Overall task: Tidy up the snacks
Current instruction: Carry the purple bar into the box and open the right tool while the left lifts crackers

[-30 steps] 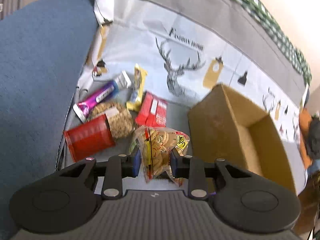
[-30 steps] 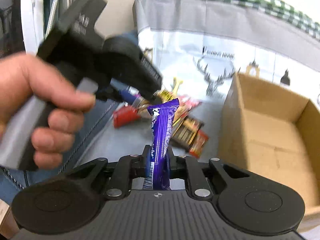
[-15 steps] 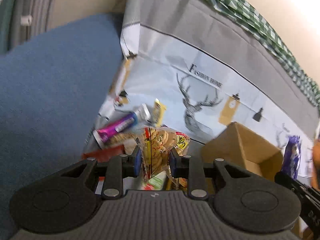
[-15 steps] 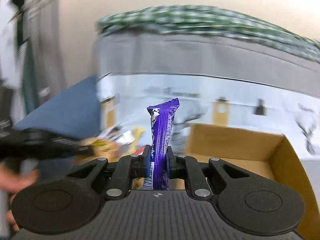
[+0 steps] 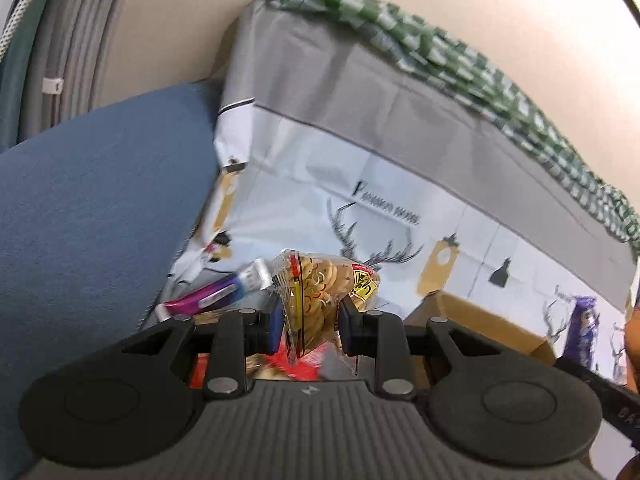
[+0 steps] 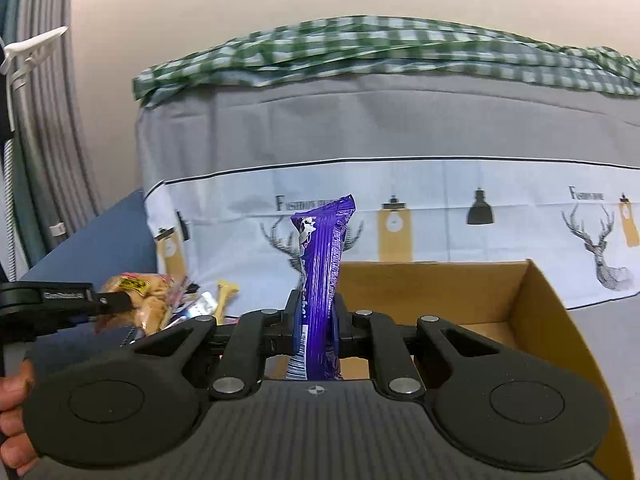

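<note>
Left gripper: clamped on cookie bag, held left of cardboard box | Right gripper: clamped on purple bar, held upright at box front | Risk: slick wrappers may slip; early release would miss the box.
</note>
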A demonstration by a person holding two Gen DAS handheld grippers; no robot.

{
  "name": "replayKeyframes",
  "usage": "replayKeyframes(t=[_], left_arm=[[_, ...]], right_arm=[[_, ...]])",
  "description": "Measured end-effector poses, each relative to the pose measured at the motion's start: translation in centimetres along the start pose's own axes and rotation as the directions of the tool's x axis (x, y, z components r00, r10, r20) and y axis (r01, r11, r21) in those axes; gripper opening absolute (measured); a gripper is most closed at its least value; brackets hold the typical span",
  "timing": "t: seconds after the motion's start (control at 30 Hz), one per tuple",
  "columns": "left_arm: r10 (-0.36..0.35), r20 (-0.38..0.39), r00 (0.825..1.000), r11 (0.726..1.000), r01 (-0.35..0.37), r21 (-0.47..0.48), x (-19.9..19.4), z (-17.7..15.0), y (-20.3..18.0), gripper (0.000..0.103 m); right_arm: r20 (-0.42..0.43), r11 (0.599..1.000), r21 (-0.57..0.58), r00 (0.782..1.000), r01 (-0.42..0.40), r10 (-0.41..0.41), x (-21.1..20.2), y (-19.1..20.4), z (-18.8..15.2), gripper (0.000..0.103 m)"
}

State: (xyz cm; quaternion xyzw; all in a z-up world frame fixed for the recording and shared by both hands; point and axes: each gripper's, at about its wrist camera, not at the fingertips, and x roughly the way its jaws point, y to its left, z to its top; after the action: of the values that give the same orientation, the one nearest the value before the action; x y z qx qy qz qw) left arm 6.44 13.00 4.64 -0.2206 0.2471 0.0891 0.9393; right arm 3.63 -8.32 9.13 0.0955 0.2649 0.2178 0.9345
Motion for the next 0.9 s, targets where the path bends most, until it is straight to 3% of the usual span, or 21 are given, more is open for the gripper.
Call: replayKeyframes(t=[0.47, 0.9], left_arm=[[-0.126, 0.084, 0.988, 0.992, 0.127, -0.003, -0.6, -0.8, -4.5, 0.030], [-0.257, 0.116, 0.960, 0.966, 0.252, 0.050, -1.4, -2.7, -8.5, 0.030]], right_arm=[[-0.004, 0.997, 0.011, 0.997, 0.077, -0.077, -0.3, -4.1, -0.2, 0.014], [-0.004, 0.988, 0.041, 0.988, 0.152, -0.151, -0.3, -8.0, -0.4, 0.014]])
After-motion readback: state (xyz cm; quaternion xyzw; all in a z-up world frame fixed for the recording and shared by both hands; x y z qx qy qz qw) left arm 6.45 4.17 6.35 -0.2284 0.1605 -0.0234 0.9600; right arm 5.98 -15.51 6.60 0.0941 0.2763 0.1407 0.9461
